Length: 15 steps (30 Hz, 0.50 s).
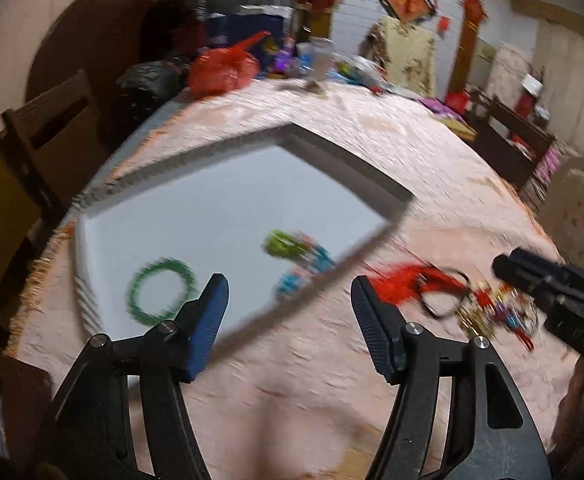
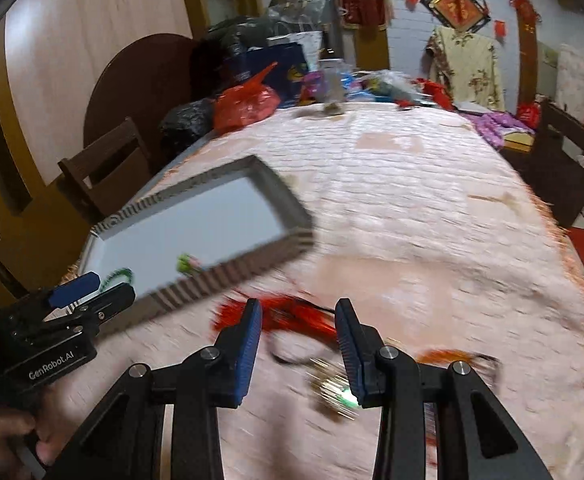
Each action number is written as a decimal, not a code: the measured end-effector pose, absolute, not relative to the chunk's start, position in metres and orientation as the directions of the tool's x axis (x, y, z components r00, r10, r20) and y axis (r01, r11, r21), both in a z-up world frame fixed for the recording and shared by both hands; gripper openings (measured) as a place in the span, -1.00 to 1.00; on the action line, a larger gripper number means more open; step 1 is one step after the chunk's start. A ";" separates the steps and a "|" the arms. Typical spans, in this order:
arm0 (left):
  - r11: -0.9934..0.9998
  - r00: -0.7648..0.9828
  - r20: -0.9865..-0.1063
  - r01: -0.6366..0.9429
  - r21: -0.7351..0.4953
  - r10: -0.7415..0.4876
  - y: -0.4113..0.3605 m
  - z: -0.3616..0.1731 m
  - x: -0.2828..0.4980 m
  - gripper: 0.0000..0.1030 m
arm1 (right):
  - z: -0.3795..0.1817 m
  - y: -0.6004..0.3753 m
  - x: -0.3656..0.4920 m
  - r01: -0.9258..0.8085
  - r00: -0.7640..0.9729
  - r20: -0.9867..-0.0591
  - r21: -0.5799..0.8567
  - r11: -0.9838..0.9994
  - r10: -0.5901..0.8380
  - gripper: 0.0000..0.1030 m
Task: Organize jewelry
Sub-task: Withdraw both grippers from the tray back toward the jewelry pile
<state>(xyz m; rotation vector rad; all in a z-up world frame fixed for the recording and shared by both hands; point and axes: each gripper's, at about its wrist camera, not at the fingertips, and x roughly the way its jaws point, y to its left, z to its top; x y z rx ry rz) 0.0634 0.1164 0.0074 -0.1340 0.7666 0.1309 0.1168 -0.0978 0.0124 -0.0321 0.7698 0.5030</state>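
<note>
A white tray [image 1: 219,184] with a ribbed grey rim lies on the pink tablecloth. In it lie a green bead bracelet [image 1: 161,294], a lime-green piece [image 1: 281,242] and a blue and multicolour bracelet [image 1: 306,268]. My left gripper [image 1: 289,292] is open and empty, above the tray's near rim. A pile of loose jewelry lies right of the tray: a red tassel piece [image 1: 412,278] and gold and coloured charms [image 1: 496,312]. My right gripper [image 2: 298,320] is open and empty just above the red tassel [image 2: 292,314], with a gold charm [image 2: 332,390] near its right finger. Both views are motion-blurred.
The far end of the table holds a red plastic bag [image 2: 245,106], black bags [image 2: 187,122], a glass [image 1: 320,64] and clutter. A dark wooden chair [image 2: 107,164] stands at the left edge, another [image 2: 568,152] at the right. The left gripper [image 2: 91,294] shows over the tray's near-left corner.
</note>
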 end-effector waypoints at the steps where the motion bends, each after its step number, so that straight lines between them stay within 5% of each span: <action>1: 0.986 0.705 -0.707 -0.151 -0.071 0.057 0.109 0.003 0.064 0.23 | 0.010 -0.112 0.115 -0.439 0.611 -0.676 0.143 0.887 0.411 -0.30; 10: 0.995 0.644 -0.763 -0.039 -0.091 -0.045 0.053 -0.032 0.063 0.23 | -0.025 -0.217 0.096 -0.314 0.616 -0.719 0.149 0.937 0.321 -0.30; 15: 0.994 0.638 -0.763 0.031 -0.101 -0.097 0.031 -0.039 0.064 0.23 | -0.036 -0.212 0.089 -0.391 0.570 -0.717 0.194 0.900 0.401 -0.30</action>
